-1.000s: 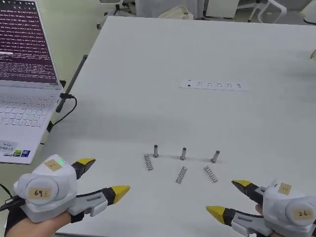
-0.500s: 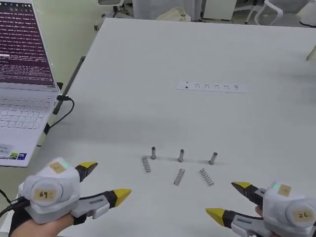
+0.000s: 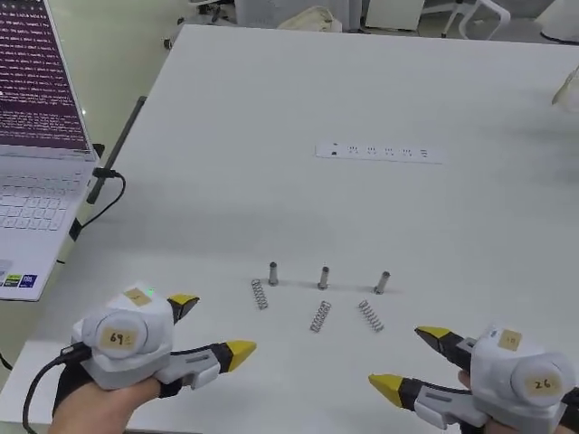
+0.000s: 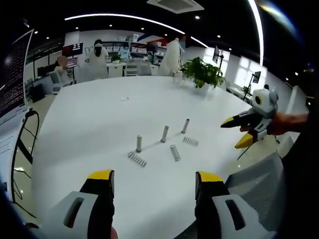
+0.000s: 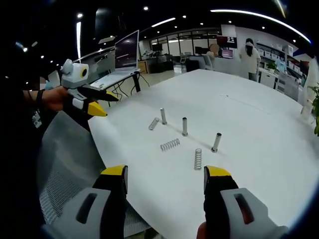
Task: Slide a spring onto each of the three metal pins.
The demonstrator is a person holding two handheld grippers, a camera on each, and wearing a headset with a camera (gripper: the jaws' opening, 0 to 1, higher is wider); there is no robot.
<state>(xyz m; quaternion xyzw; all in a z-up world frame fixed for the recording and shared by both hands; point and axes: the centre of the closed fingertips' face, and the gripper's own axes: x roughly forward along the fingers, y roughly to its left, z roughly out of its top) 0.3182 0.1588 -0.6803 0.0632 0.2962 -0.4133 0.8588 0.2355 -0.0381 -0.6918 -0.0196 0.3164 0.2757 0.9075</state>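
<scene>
Nearest me, over the front edge of the bench (image 3: 226,208), my left gripper (image 3: 214,324) and right gripper (image 3: 403,358) hover with their jaws apart and nothing between them. Just beyond lie the coils, flat on the surface: the left spring (image 3: 260,294), the middle spring (image 3: 320,316) and the right spring (image 3: 370,316). Each sits just in front of a pin, and none is threaded on yet. Behind them the left pin (image 3: 273,272), middle pin (image 3: 324,277) and right pin (image 3: 382,282) stand upright in a row, apart from one another. I expect the springs to be very light thin wire that rolls easily and could squirt out of a hard pinch. So I would close gently across the coils near one end, leaving the other end open and free to go over a pin top. The pins look slim and stiff, and I would guess a sideways nudge could tip one, so the spring should come straight down. Farther back a power strip (image 3: 380,153) lies on the bench, and a laptop (image 3: 36,163) sits off to my left.
</scene>
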